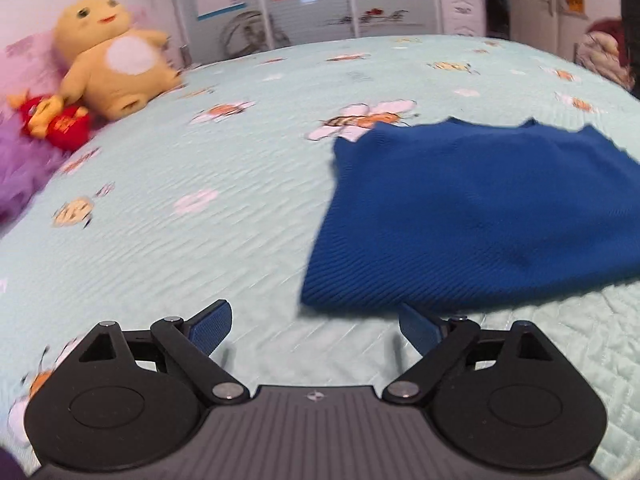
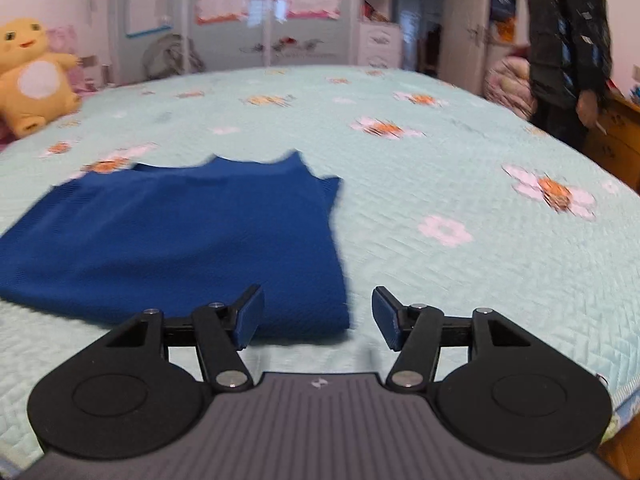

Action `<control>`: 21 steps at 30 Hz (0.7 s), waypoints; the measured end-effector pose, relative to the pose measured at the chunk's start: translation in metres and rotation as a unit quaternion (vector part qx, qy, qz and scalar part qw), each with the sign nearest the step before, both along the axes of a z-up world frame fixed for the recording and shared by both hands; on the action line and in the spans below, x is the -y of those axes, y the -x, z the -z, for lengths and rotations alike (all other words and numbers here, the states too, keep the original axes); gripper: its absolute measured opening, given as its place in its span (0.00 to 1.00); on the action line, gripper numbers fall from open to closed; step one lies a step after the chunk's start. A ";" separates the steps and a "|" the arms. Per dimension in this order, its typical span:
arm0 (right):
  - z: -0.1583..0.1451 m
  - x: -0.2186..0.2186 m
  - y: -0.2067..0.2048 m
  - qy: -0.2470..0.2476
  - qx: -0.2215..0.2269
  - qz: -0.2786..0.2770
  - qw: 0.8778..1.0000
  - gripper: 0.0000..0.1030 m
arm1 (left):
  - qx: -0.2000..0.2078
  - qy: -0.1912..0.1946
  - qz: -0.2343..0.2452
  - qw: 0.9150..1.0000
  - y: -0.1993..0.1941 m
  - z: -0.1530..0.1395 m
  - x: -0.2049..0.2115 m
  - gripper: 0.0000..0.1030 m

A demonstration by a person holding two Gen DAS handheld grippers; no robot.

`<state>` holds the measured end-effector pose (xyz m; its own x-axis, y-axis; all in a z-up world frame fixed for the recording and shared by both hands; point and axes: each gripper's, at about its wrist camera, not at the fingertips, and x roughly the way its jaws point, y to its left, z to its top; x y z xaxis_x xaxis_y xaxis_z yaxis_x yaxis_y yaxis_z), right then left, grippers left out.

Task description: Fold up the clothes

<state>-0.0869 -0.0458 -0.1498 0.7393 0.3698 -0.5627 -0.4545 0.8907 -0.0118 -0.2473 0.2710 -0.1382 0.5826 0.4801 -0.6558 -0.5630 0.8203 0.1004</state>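
Left wrist view: yellow plush toy [image 1: 110, 56] sitting upper left; left gripper [image 1: 316, 328] gaping wide, gripping nothing; folded blue sweater [image 1: 480, 216] lying centre-right on the bedspread [image 1: 200, 240]. Right wrist view: sweater [image 2: 172, 240] lying centre-left; right gripper [image 2: 318, 316] standing wide, empty.

Blue sweater [image 1: 480, 216] cut off rightward

White wardrobes [image 2: 304, 36] behind floral bed [image 2: 460, 152]

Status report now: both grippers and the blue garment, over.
Left gripper open, empty. Right gripper open, empty. Blue garment folded flat on bed. Nothing in the way.
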 end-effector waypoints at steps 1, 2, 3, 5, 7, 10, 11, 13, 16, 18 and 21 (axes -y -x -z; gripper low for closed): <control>-0.002 -0.003 0.007 -0.001 0.002 -0.009 1.000 0.59 | 0.012 0.029 -0.010 0.999 0.006 -0.002 -0.005 0.92; -0.006 -0.006 0.011 -0.004 0.004 -0.017 1.000 0.59 | 0.023 0.059 -0.021 0.998 0.012 -0.004 -0.011 0.92; -0.012 -0.011 0.015 -0.007 0.008 -0.025 1.000 0.59 | 0.036 0.093 -0.035 0.994 0.018 -0.005 -0.017 0.92; -0.022 -0.019 0.025 -0.015 0.016 -0.043 0.999 0.60 | 0.058 0.152 -0.064 0.985 0.029 -0.003 -0.029 0.92; -0.032 -0.026 0.034 -0.012 0.026 -0.056 0.998 0.63 | 0.080 0.199 -0.086 0.973 0.039 -0.001 -0.039 0.91; -0.043 -0.032 0.040 -0.009 0.032 -0.065 0.997 0.66 | 0.096 0.238 -0.106 0.961 0.044 0.005 -0.046 0.91; -0.044 -0.034 0.040 -0.010 0.028 -0.065 0.997 0.67 | 0.102 0.253 -0.112 0.955 0.045 0.007 -0.050 0.91; -0.047 -0.038 0.037 -0.010 0.018 -0.063 0.998 0.67 | 0.116 0.279 -0.122 0.945 0.045 0.012 -0.057 0.91; -0.050 -0.052 0.028 -0.017 -0.009 -0.059 0.998 0.67 | 0.142 0.314 -0.127 0.930 0.046 0.015 -0.065 0.93; -0.052 -0.063 0.022 -0.022 -0.024 -0.059 0.998 0.67 | 0.157 0.338 -0.132 0.919 0.043 0.016 -0.072 0.95; -0.060 -0.085 0.015 -0.030 -0.033 -0.066 0.997 0.67 | 0.165 0.358 -0.131 0.910 0.032 0.016 -0.078 0.95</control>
